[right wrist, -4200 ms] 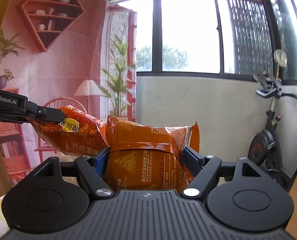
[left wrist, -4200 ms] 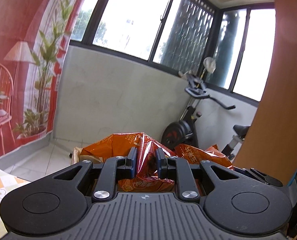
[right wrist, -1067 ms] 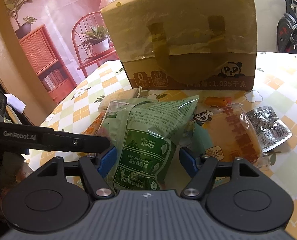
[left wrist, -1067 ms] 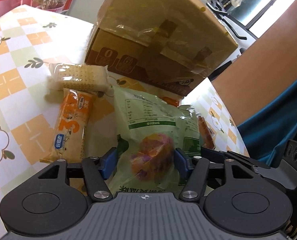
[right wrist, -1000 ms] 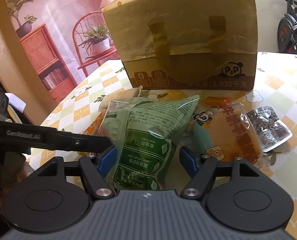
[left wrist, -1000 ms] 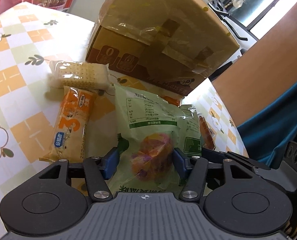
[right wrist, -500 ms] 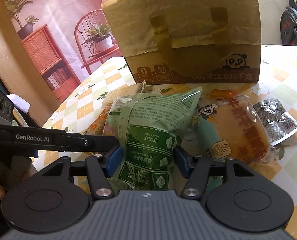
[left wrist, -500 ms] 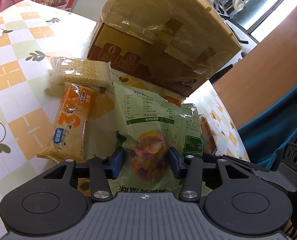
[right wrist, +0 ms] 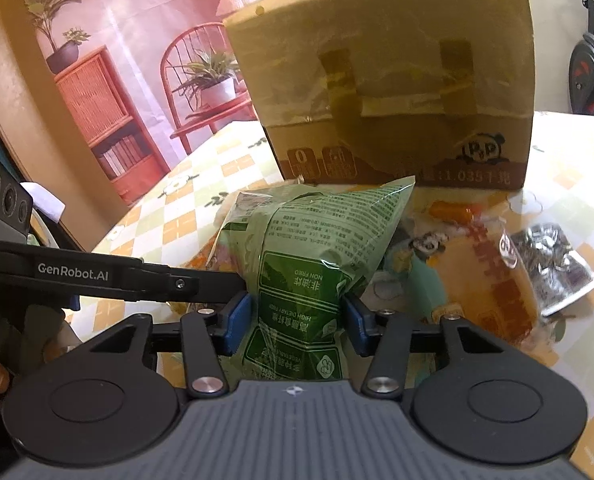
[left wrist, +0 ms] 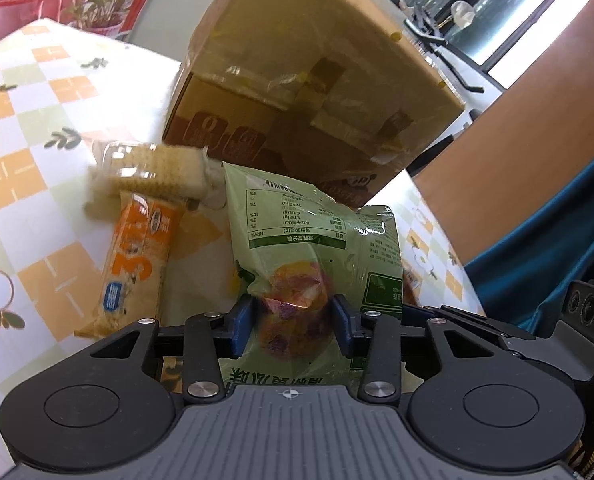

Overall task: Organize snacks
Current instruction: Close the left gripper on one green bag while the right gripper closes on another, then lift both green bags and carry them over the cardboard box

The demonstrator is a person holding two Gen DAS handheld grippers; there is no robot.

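Observation:
Two green snack bags lie on the checked table (left wrist: pixel 21 168) in front of a tall cardboard box (left wrist: pixel 317 80). My left gripper (left wrist: pixel 293 320) has its jaws closing; its blue pads press the near end of one green bag (left wrist: pixel 297 232), which bunches between them. The other green bag (right wrist: pixel 317 248) is pinched and puckered between the pads of my right gripper (right wrist: pixel 299 320), whose jaws are also closing. In the right wrist view, the left gripper's finger (right wrist: pixel 185 282) reaches in from the left, right beside this bag.
A cracker pack (left wrist: pixel 153 172) and an orange bar (left wrist: pixel 141 256) lie left of the bags. An orange-printed clear pack (right wrist: pixel 493 276), a silvery dark pack (right wrist: pixel 557 268) and a small orange piece (right wrist: pixel 449 212) lie to the right. The box (right wrist: pixel 397 80) stands close behind.
Both pairs of jaws have narrowed from standing wide around the green bags to pinching them, and the bags have bunched up. Four seconds ago each gripper held an orange bag in the air.

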